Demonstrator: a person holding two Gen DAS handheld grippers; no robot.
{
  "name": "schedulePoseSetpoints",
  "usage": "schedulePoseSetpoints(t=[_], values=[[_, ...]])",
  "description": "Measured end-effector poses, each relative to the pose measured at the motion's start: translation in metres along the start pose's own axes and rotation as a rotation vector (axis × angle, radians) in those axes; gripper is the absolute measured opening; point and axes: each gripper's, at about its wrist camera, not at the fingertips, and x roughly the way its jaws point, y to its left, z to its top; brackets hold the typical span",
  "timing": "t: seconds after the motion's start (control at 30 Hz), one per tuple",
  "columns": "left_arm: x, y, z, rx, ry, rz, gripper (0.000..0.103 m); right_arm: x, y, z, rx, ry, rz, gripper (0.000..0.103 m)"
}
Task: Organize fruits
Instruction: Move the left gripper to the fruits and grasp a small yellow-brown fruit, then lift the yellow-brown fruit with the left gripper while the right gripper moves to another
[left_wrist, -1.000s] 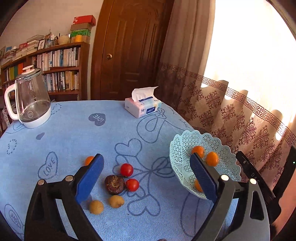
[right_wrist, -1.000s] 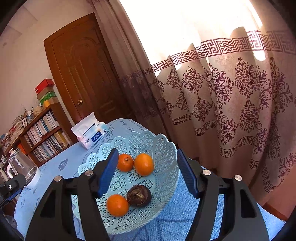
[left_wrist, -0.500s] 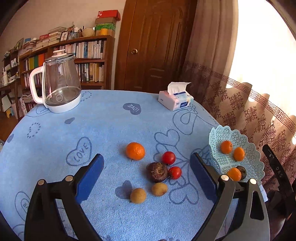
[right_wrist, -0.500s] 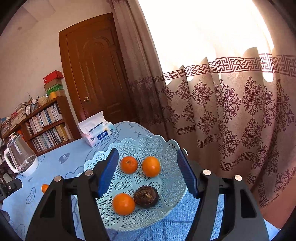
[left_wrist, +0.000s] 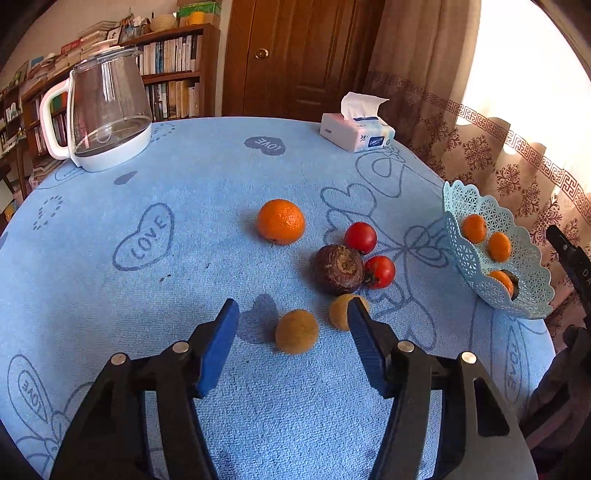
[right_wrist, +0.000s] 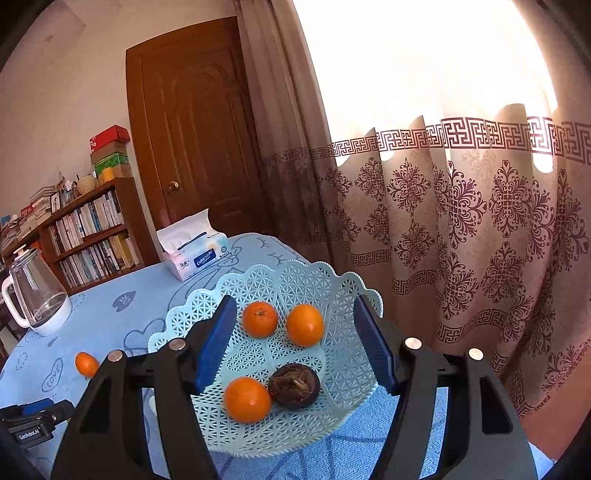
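My left gripper (left_wrist: 293, 314) is open and empty above the blue tablecloth, its jaws either side of a tan round fruit (left_wrist: 296, 331). A second tan fruit (left_wrist: 341, 311) lies by the right jaw. Beyond are a dark brown fruit (left_wrist: 339, 268), two red tomatoes (left_wrist: 360, 237) (left_wrist: 379, 271) and an orange (left_wrist: 281, 221). The pale blue lattice basket (left_wrist: 461, 243) sits at the table's right edge. My right gripper (right_wrist: 295, 306) is open and empty over the basket (right_wrist: 332, 284), which holds three oranges (right_wrist: 246, 399) and a dark brown fruit (right_wrist: 294, 385).
A glass kettle (left_wrist: 105, 110) on a white base stands at the back left. A tissue pack (left_wrist: 356, 129) lies at the back right. The round table's edge runs close behind the basket, with curtains (right_wrist: 480, 240) beyond. A bookshelf and wooden door are behind.
My left gripper has swung left and come down toward the loose fruits, so they now sit between and just ahead of its jaws. My right gripper has pulled back slightly above the basket.
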Motion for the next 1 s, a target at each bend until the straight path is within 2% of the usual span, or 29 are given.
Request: schedulePoseSetpoints(t=[0.1,0.27,0.47,0.73,1.0], values=[[0.008,0.002,-0.004,-0.007,0.035,-0.014,0.045,0.001,0.001,-0.001,-0.009,0.004,-0.003,0.067],[0.011,0.001,-0.007,-0.002,0.047,-0.029,0.042,0.002,0.003,-0.002,-0.017,0.008,-0.009,0.067],[0.014,-0.001,-0.009,0.006,0.068,-0.025,0.027,0.003,0.006,-0.002,-0.031,0.008,-0.008,0.067],[0.006,0.005,-0.009,-0.025,0.020,-0.011,0.027,0.002,0.008,-0.003,-0.043,0.001,-0.014,0.067],[-0.010,0.011,-0.005,-0.047,-0.069,0.088,0.027,-0.008,0.025,-0.005,-0.120,-0.034,-0.025,0.067]])
